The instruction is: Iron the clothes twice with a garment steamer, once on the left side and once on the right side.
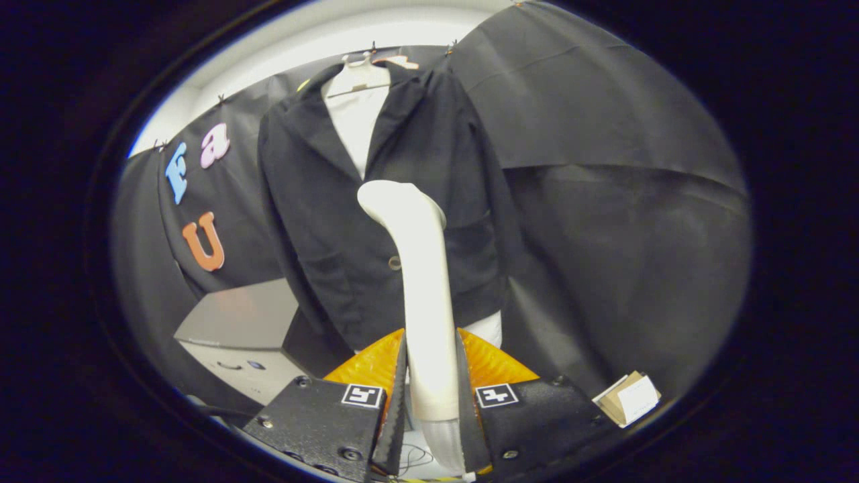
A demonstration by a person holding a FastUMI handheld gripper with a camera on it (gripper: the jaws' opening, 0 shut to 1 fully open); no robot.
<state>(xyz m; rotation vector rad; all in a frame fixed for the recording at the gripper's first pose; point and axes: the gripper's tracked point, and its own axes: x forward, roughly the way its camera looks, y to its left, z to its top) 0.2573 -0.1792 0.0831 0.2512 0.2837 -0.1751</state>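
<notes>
The gripper (pixel 429 396) has both fingers clamped on the white garment steamer (pixel 421 282), held upright. Its head sits at 12 o'clock from the fingers, against the dark jacket (pixel 322 221) near the front opening (actual contact cannot be confirmed). Judged step: a stroke in hand; which side is unclear. The next move calls for steady travel along one front panel with the head kept close to the cloth. The jacket hangs on a hanger (pixel 366 67) before the black cloth wall (pixel 604 201). A grey cabinet (pixel 235 322) stands at 10 o'clock.

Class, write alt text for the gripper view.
The gripper is shut on a white garment steamer, its head raised before a black jacket hanging over a white shirt on a hanger.
</notes>
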